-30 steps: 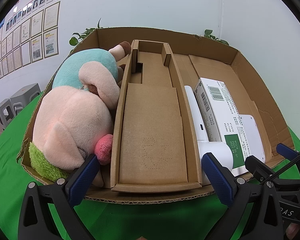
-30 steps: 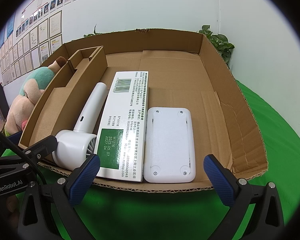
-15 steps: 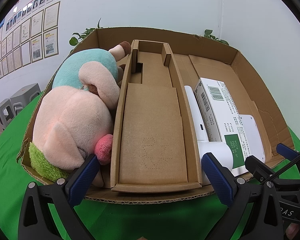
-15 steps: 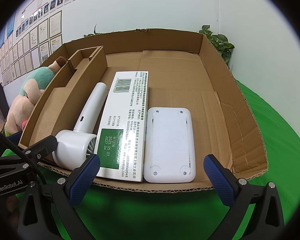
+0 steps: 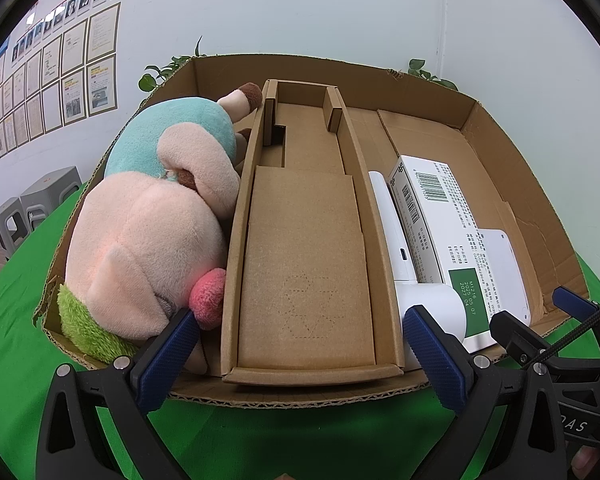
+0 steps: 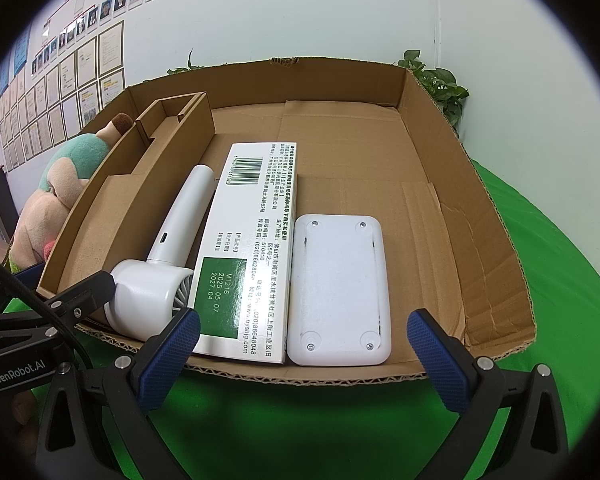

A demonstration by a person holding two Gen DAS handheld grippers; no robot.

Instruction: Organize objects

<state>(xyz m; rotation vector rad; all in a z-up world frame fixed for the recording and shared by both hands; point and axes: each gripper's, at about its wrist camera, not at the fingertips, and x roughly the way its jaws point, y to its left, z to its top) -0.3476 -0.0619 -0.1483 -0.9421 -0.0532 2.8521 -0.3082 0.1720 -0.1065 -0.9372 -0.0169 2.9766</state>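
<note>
A shallow cardboard box [image 5: 500, 136] [image 6: 452, 184] lies on a green cloth. Inside, from left: a pink and teal plush toy [image 5: 148, 232] [image 6: 60, 184], a long cardboard insert tray [image 5: 308, 248] [image 6: 132, 188], a white handheld fan [image 5: 404, 264] [image 6: 164, 264], a white and green carton [image 5: 440, 224] [image 6: 252, 248], and a flat white device [image 6: 340, 288] [image 5: 504, 268]. My left gripper [image 5: 300, 360] stands open just outside the box's near edge, in front of the insert tray. My right gripper [image 6: 304, 360] is open too, before the carton and the white device. Neither holds anything.
The right part of the box floor [image 6: 380, 152] is bare cardboard. Green cloth [image 6: 540, 240] surrounds the box. Potted plants [image 6: 440, 84] stand behind it against a white wall. Grey stools [image 5: 32, 204] sit at the far left.
</note>
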